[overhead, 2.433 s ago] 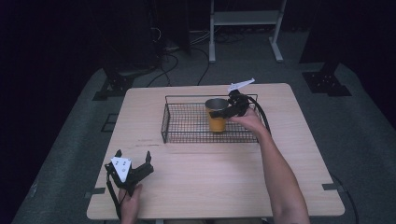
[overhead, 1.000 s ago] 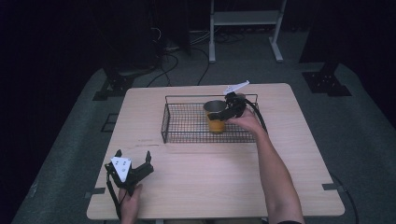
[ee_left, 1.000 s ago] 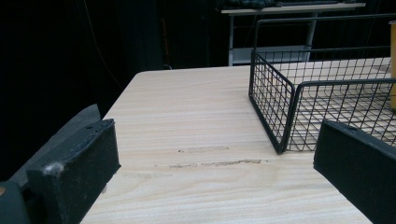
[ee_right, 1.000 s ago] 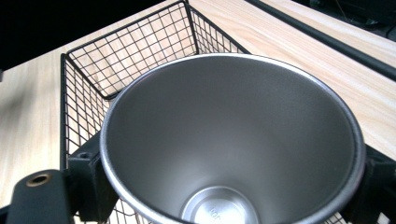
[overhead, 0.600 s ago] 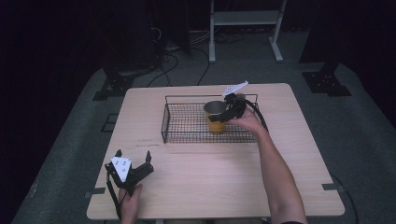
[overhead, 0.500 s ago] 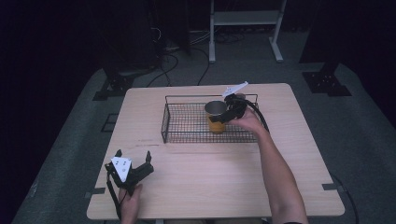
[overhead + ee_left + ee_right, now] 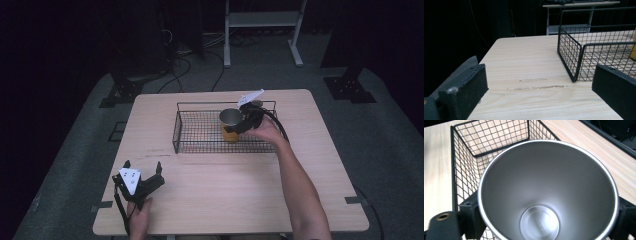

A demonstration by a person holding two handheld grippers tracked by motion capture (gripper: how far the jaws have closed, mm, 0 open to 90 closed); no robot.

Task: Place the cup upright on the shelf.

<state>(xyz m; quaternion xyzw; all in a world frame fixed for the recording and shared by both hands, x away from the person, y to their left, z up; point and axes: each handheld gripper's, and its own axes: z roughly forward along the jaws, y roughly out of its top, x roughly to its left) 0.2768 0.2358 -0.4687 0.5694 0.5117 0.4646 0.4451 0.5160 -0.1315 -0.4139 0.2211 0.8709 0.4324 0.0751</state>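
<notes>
My right-hand fingers (image 7: 471,220) are pinching the yellow steel-lined cup (image 7: 230,125) across its rim, one on each side of the wall, so the cup sits directly between them with its mouth open toward my camera and its long axis running straight down, upright. It stands or hangs inside the black wire basket (image 7: 200,145), toward the basket's right end and closer to its near rail; I cannot tell whether its base touches the mesh floor. Any lift has to go straight up along that axis to clear the basket wall before moving sideways. My left fingers (image 7: 464,92) are spread wide with nothing between them, resting low at the near left corner of the pale wooden worktop (image 7: 230,200), well apart from the basket, so my right hand (image 7: 267,131) is plainly nearer.
</notes>
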